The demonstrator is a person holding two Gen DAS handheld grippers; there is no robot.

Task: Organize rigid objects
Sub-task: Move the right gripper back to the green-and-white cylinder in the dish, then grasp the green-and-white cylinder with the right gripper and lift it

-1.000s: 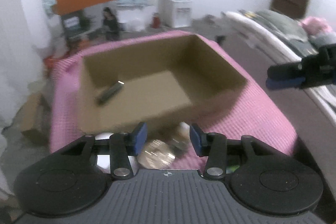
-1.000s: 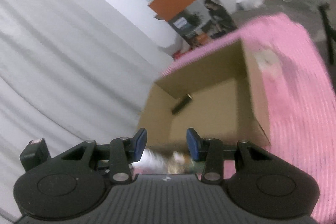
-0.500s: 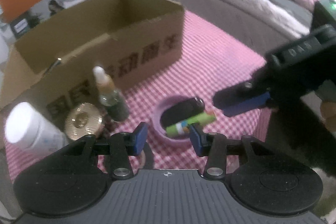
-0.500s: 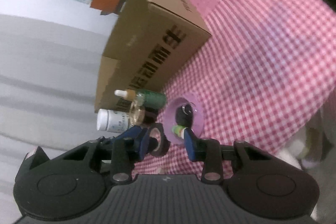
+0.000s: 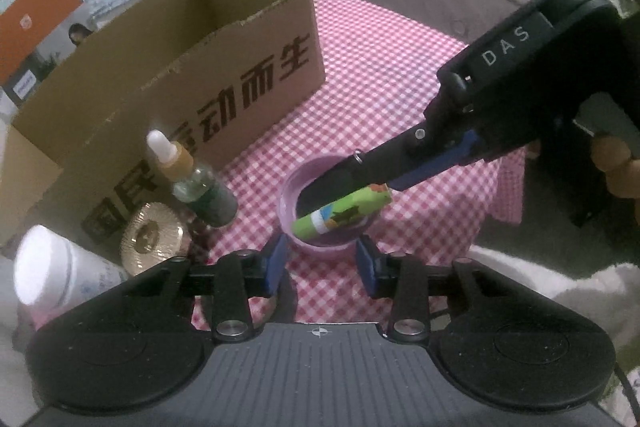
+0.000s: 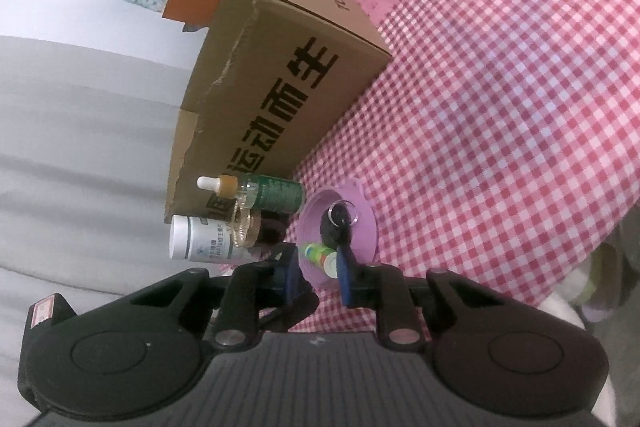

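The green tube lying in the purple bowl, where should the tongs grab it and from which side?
Probably the capped end of the green tube, which overhangs the purple bowl's rim. Come from above, one pad on each long side; the black key fob crowds the rest.

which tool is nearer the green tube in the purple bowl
Right. The right tool has its fingers around the green tube in the purple bowl; the left tool hangs open just short of the bowl.

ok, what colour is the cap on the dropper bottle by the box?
White tip over a tan collar on the dropper bottle; clearest in the left wrist view.
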